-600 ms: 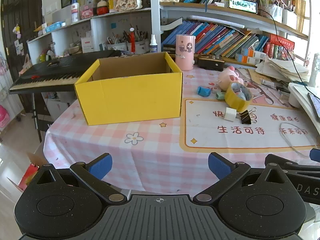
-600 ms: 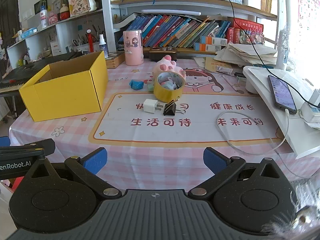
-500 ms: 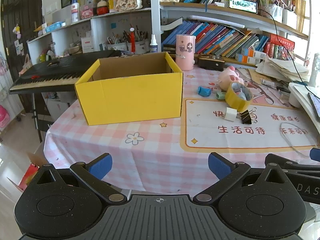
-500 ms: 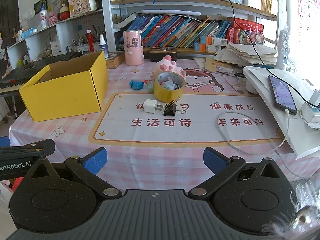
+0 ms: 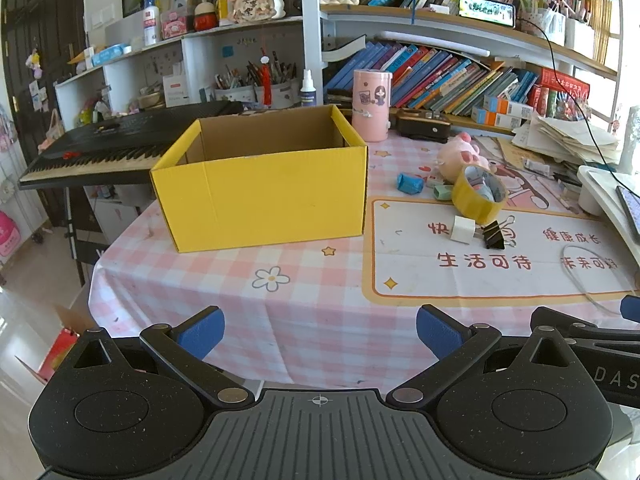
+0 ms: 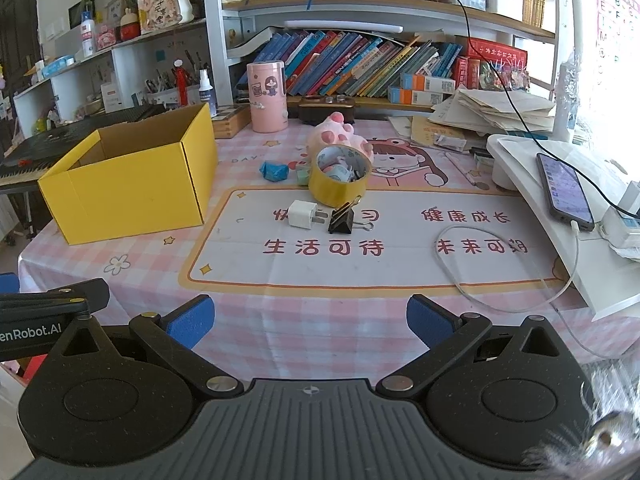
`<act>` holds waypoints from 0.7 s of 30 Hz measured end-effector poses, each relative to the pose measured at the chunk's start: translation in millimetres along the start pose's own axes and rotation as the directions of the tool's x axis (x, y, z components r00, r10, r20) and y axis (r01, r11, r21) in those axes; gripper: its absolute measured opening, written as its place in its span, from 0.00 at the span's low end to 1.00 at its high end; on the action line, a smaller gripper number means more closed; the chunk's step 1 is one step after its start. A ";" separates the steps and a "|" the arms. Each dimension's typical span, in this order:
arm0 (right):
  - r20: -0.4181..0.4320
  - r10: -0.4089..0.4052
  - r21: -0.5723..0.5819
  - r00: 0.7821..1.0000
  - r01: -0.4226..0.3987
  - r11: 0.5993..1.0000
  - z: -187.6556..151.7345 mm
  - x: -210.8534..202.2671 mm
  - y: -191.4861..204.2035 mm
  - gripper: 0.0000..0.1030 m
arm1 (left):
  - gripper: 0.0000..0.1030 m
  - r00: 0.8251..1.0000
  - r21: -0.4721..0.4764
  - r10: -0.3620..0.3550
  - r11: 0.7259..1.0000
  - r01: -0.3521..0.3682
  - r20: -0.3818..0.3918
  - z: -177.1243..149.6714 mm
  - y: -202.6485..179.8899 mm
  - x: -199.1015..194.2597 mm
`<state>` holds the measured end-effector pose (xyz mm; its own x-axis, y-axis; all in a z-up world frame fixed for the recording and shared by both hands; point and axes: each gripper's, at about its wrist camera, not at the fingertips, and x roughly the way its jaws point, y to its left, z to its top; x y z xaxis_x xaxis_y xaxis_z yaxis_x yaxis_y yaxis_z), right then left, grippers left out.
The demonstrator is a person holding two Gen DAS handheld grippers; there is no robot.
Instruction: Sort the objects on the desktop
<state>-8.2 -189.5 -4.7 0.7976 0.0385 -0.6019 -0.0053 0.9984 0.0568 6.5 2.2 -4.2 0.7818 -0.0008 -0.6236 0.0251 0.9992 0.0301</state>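
Observation:
An open, empty-looking yellow cardboard box (image 5: 260,196) (image 6: 132,184) stands on the pink checked tablecloth at the left. To its right lie a yellow tape roll (image 6: 338,178) (image 5: 478,196), a white plug adapter (image 6: 302,214) (image 5: 463,229), a black binder clip (image 6: 343,220) (image 5: 493,235), a blue crumpled object (image 6: 273,171) (image 5: 409,183), a small green object (image 5: 442,191) and a pink plush pig (image 6: 338,134) (image 5: 458,154). My left gripper (image 5: 318,330) and right gripper (image 6: 310,322) are both open and empty, held over the table's near edge, well short of the objects.
A pink cylinder cup (image 6: 267,96) stands at the back. A white cable (image 6: 460,276) loops at the right, leading to a phone (image 6: 564,190) on a white stand. A keyboard (image 5: 120,148) sits left of the table. Bookshelves line the back.

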 end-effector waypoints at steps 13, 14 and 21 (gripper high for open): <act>-0.001 0.002 0.000 1.000 -0.002 1.000 0.2 0.5 0.6 1.00 | 1.00 1.000 -0.006 0.001 1.000 -0.001 0.000 2.0 4.0 0.1; -0.001 0.001 0.000 1.000 -0.001 1.000 0.2 -0.4 0.3 1.00 | 1.00 1.000 -0.006 0.001 1.000 -0.001 -0.001 1.9 4.0 0.1; -0.004 -0.003 0.001 1.000 0.003 1.000 0.6 0.8 3.6 1.00 | 1.00 1.000 -0.011 -0.001 1.000 0.001 -0.003 0.5 4.0 1.5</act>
<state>-7.2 -185.9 -4.5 0.7949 0.0354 -0.6057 -0.0023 0.9985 0.0554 8.0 6.1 -4.6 0.7801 -0.0015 -0.6257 0.0186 0.9996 0.0208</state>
